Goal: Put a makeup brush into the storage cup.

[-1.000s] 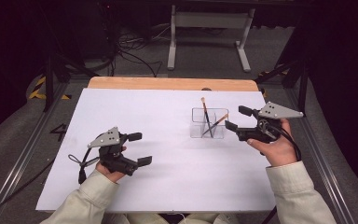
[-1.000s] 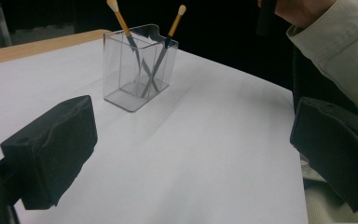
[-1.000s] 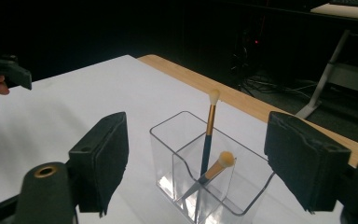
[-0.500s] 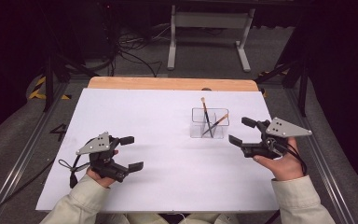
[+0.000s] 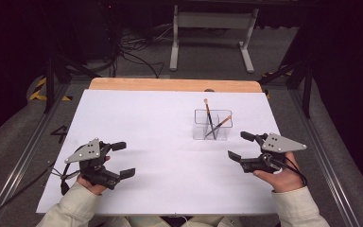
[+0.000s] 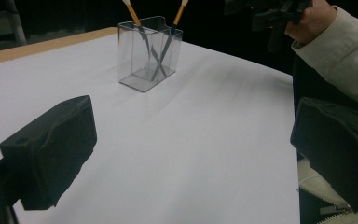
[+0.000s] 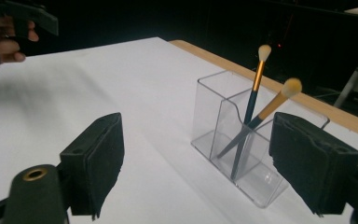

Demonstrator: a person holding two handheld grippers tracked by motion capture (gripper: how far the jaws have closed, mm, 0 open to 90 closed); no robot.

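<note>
**Both tools spread, brush holder untouched at right-centre of bench**

Nearest to us, two cream sleeves come in from the bottom edge of the high view. The left tool (image 5: 122,159) sits low over the front-left part of the white sheet (image 5: 160,137), jaws spread wide w/ nothing between them; its own view shows bare white sheet in the gap. A cable trails from it toward the front-left corner.

The right tool (image 5: 240,145) is held over the front-right part of the sheet, jaws also spread and holding nothing. In the right gripper view we see the clear holder (image 7: 242,140) just past the right-hand jaw, apart from both pads, no contact.

Further back, the clear holder (image 5: 212,125) stands upright on the sheet, right of centre, near the right tool and well apart from the left one. It has two compartments. Two brushes (image 5: 209,119) stand in it, dark handles down, gold ferrules and pale tips up, leaning so they cross; which compartment each foot sits in we can't tell for sure.

Beyond the sheet, a strip of the bench's wooden edge (image 5: 170,84) shows. Past that, dark floor w/ cables and a grey metal frame (image 5: 212,28).
</note>
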